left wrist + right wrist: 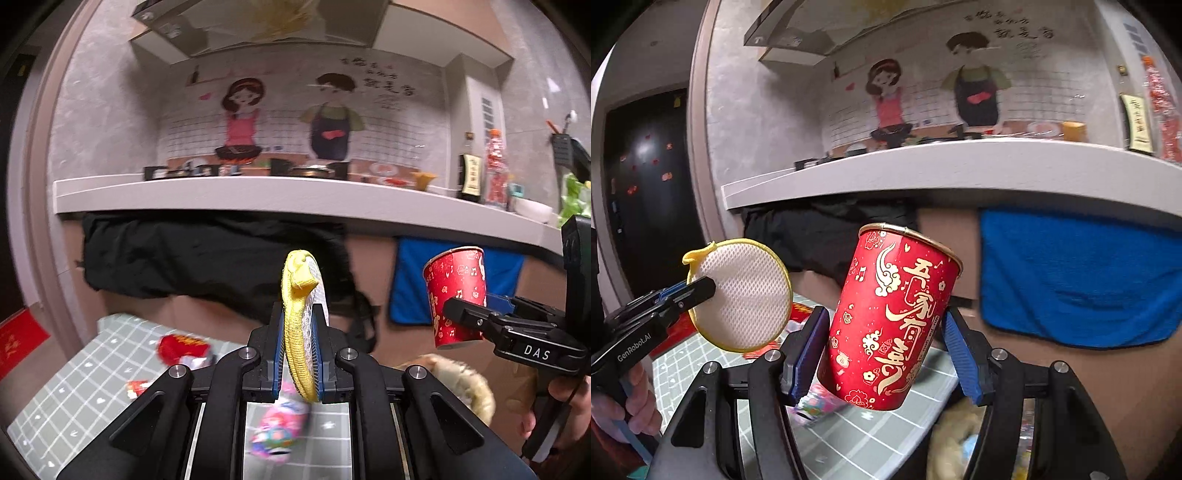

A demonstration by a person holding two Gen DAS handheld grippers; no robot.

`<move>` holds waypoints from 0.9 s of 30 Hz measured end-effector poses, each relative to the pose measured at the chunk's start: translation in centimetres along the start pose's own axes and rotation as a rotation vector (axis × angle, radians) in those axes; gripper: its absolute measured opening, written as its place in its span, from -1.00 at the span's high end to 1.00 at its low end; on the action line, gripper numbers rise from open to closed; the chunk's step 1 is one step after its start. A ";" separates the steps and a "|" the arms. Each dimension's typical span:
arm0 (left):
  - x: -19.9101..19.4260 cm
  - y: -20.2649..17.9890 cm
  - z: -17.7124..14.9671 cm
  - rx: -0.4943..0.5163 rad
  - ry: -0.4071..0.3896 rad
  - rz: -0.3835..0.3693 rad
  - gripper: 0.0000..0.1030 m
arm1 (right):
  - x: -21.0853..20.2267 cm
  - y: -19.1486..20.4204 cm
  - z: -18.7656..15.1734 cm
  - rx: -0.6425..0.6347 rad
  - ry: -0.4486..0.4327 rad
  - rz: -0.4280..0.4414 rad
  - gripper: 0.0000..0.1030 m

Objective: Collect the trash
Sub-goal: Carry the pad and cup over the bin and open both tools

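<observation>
My left gripper point(298, 339) is shut on a round yellow-edged white mesh scrub pad point(300, 321), held edge-on in the air. The pad also shows face-on in the right wrist view point(742, 295), held by the left gripper point(701, 291). My right gripper point(886, 332) is shut on a red paper cup with gold characters point(894, 314), tilted and held in the air. The cup also shows in the left wrist view point(456, 295), in the right gripper point(465, 314). Below lie red wrappers point(183, 349) and a pink packet point(279, 430) on a green checked mat point(74, 402).
A white counter point(258, 195) runs across ahead, with a stove, bottles and a bowl on it. Black cloth point(207, 254) and a blue towel point(1078, 277) hang beneath it. A furry beige thing point(461, 384) lies low right. A dark doorway point(646, 192) is at left.
</observation>
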State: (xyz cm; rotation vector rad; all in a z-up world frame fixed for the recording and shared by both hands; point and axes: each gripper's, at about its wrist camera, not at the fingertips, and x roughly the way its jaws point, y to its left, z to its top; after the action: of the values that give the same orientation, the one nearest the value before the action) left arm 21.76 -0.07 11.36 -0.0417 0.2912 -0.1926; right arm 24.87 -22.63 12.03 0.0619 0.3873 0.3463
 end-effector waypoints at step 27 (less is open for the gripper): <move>4.6 -12.5 -0.9 0.048 0.055 -0.244 0.74 | -9.1 -9.9 -2.2 0.067 -0.061 -0.243 -0.17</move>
State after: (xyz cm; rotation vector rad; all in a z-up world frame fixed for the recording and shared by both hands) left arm 23.55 -13.29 10.02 -0.0242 0.3362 -0.4435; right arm 19.32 -35.03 12.01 0.0899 0.3422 0.0911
